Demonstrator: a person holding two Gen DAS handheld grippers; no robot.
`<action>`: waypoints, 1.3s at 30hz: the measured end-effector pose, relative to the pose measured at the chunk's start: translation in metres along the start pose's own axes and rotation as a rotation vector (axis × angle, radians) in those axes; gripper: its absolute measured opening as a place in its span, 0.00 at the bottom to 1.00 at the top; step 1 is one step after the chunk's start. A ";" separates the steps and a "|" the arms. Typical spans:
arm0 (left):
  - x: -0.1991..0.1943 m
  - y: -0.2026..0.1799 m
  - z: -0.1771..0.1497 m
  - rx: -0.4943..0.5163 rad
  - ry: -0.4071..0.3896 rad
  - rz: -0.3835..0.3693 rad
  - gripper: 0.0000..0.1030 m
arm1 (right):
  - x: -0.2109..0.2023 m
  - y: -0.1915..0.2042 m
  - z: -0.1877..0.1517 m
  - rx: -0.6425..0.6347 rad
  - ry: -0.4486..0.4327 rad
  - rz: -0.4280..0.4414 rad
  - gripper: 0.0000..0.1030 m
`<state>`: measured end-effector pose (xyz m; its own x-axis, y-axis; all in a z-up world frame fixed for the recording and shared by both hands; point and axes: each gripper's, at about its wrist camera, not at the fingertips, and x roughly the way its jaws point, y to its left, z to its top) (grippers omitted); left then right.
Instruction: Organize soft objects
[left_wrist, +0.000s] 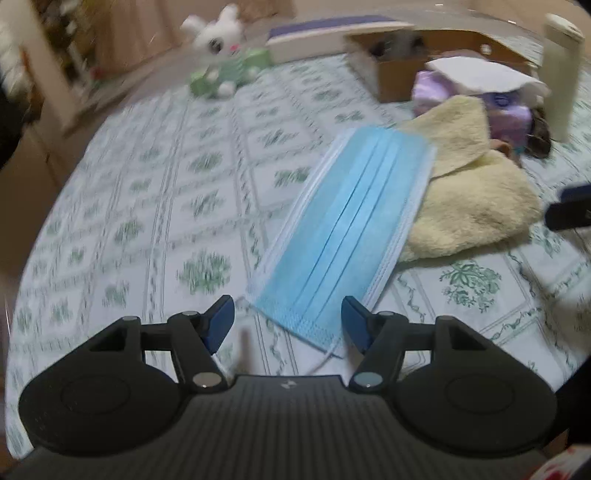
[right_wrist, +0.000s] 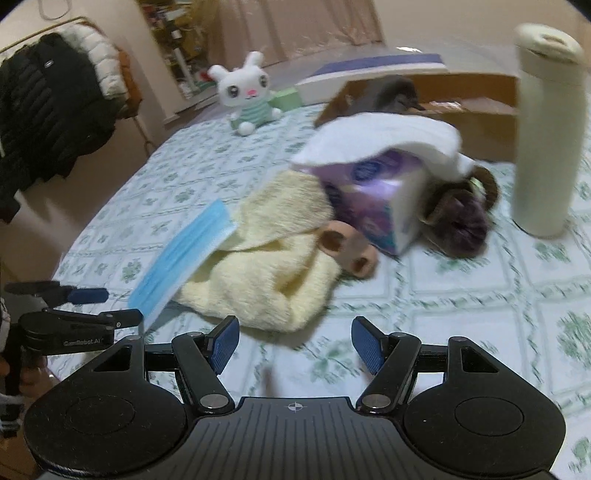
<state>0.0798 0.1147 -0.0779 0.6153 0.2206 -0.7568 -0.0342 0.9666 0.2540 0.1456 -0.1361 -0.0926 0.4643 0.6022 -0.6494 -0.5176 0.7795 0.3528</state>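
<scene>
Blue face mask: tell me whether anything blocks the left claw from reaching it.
Nothing visible blocks it. The blue face mask lies atop the yellow towel, its near end just ahead of the open left claw.

The only legible wording is "GenRobot.AI", in pale letters on the black body of the left gripper (right_wrist: 86, 295), seen left of the right gripper's jaws. The round emblem on the purple tissue pack (right_wrist: 373, 206) ahead is too blurred to read.
</scene>
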 end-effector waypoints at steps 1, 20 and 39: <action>-0.001 -0.002 0.001 0.033 -0.013 -0.009 0.64 | 0.003 0.004 0.002 -0.017 -0.003 0.006 0.66; 0.042 0.022 0.010 0.007 -0.049 -0.249 0.04 | 0.028 -0.004 0.006 0.183 0.009 0.065 0.66; -0.024 0.082 -0.004 -0.304 -0.094 -0.070 0.04 | -0.001 0.083 0.013 -0.194 -0.241 0.122 0.11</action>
<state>0.0591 0.1890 -0.0408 0.6942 0.1533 -0.7033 -0.2142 0.9768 0.0014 0.1116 -0.0694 -0.0537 0.5353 0.7302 -0.4245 -0.6959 0.6661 0.2684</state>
